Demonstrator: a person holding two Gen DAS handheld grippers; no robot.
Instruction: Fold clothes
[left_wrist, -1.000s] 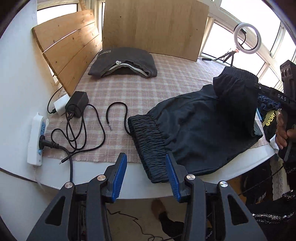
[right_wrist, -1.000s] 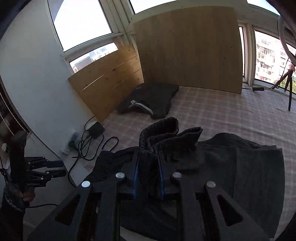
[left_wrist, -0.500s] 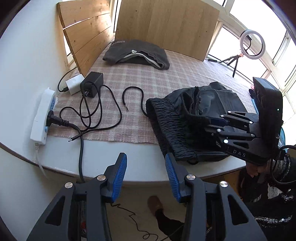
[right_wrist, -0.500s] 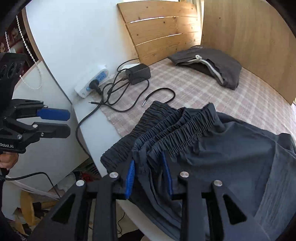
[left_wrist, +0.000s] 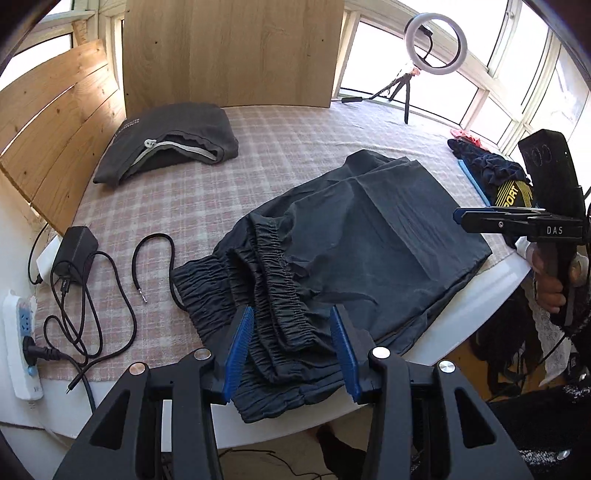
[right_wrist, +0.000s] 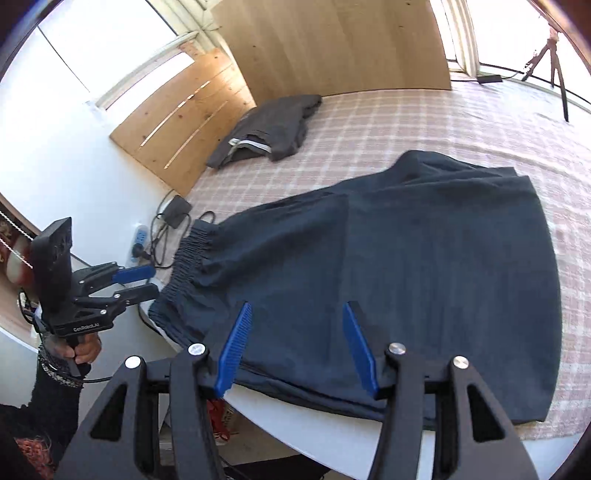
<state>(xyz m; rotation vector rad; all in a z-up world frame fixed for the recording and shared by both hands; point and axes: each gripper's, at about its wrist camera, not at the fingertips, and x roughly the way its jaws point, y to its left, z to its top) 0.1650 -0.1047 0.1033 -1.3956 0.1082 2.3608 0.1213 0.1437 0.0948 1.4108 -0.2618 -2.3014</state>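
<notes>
- Dark trousers (left_wrist: 369, 229) lie folded over on the checked cloth (left_wrist: 295, 147) at the surface's near edge; we judge one fold done, waistband (left_wrist: 280, 280) still bunched, more folds left.
- Folded grey garment (left_wrist: 170, 144) sits well apart at the back, looks finished.
- Our left tongs (left_wrist: 291, 347) wide open over the waistband, holding nothing; right tongs (right_wrist: 295, 347) also open, empty.
- Cables (left_wrist: 92, 295), charger (left_wrist: 72, 243) beside the waistband could snag.
</notes>
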